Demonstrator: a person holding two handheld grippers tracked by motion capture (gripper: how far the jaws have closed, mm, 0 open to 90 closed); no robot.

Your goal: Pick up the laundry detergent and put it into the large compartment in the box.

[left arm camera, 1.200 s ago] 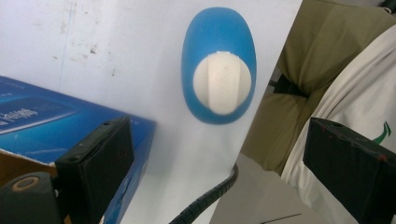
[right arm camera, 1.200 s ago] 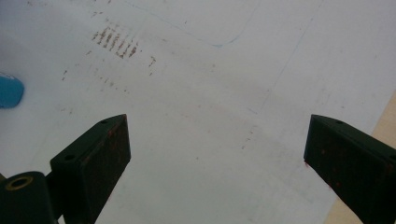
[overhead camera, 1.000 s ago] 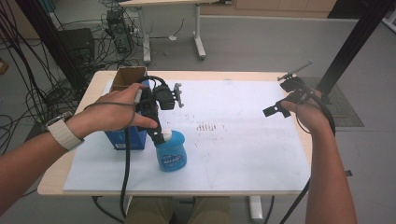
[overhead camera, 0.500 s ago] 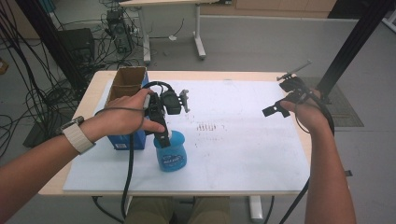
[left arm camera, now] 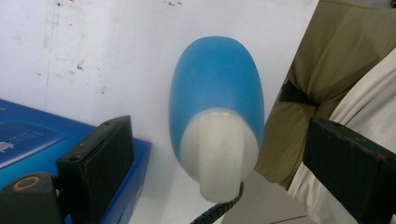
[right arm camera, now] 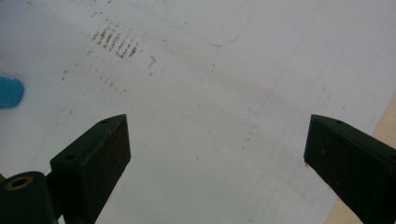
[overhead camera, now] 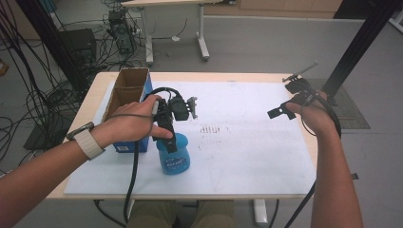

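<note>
A blue bottle (overhead camera: 174,157) with a white cap stands on the white sheet near the table's front left. My left gripper (overhead camera: 167,134) points down over it. In the left gripper view the bottle (left arm camera: 215,88) lies between the two wide-apart jaws of my left gripper (left arm camera: 217,128), and neither jaw touches it. My right gripper (overhead camera: 283,109) is held above the right side of the table, open. In the right gripper view my right gripper (right arm camera: 215,122) has only the marked white sheet between its jaws, and an edge of the bottle (right arm camera: 9,91) shows at far left.
An open blue cardboard box (overhead camera: 127,93) stands just left of the bottle, its blue side (left arm camera: 28,140) close to the left jaw. The white sheet (overhead camera: 237,152) covers most of the wooden table (overhead camera: 97,90). Cables trail off the front edge. A person's trouser legs are below the table edge.
My left hand and gripper have shifted slightly to the right, settling over the bottle's cap. The bottle and my right gripper have stayed put.
</note>
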